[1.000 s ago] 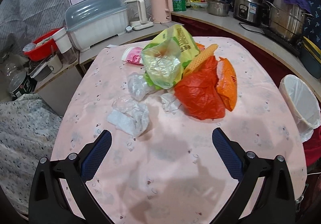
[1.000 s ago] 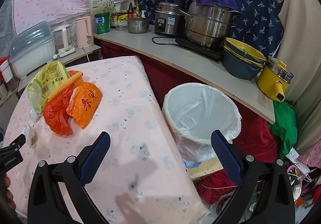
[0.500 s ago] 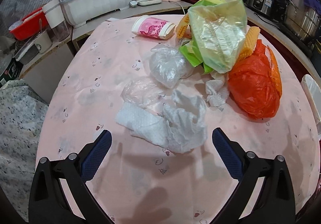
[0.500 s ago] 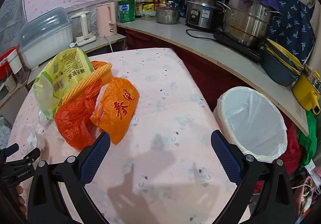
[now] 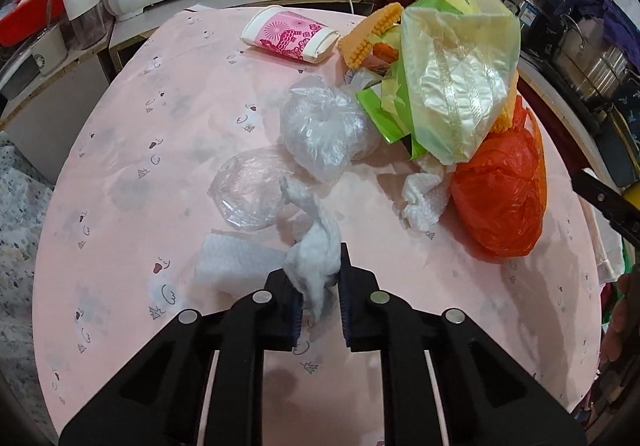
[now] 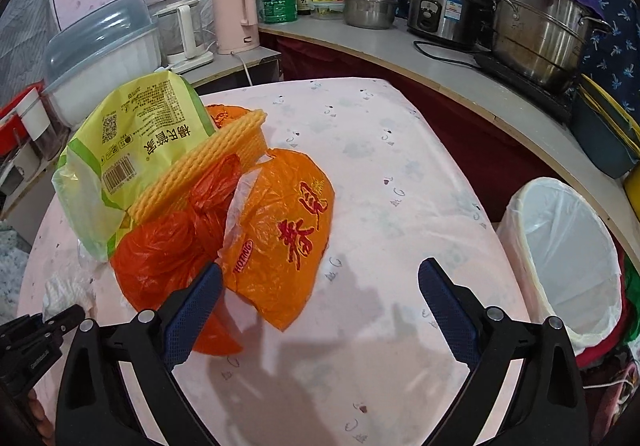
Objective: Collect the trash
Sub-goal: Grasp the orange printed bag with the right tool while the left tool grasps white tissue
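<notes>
Trash lies on the pink table (image 5: 160, 166). My left gripper (image 5: 319, 298) is shut on a crumpled white paper towel (image 5: 316, 250). Beyond it lie clear plastic bags (image 5: 324, 134), another tissue wad (image 5: 424, 194), a pink paper cup (image 5: 290, 34), a green-yellow snack bag (image 5: 456, 78) and a red plastic bag (image 5: 500, 190). My right gripper (image 6: 320, 306) is open over the table, its left finger beside the red bag (image 6: 160, 246) and an orange snack bag (image 6: 280, 230). A white-lined trash bin (image 6: 568, 258) stands off the table's right edge.
A counter (image 6: 460, 66) behind the table holds pots, a rice cooker, a pink kettle (image 6: 236, 18) and bottles. A covered dish rack (image 6: 104, 50) stands at the back left. The left gripper's body shows at the right view's lower left (image 6: 32, 350).
My left gripper moved forward and closed on the white paper towel. My right gripper moved left toward the orange and red bags and stayed open.
</notes>
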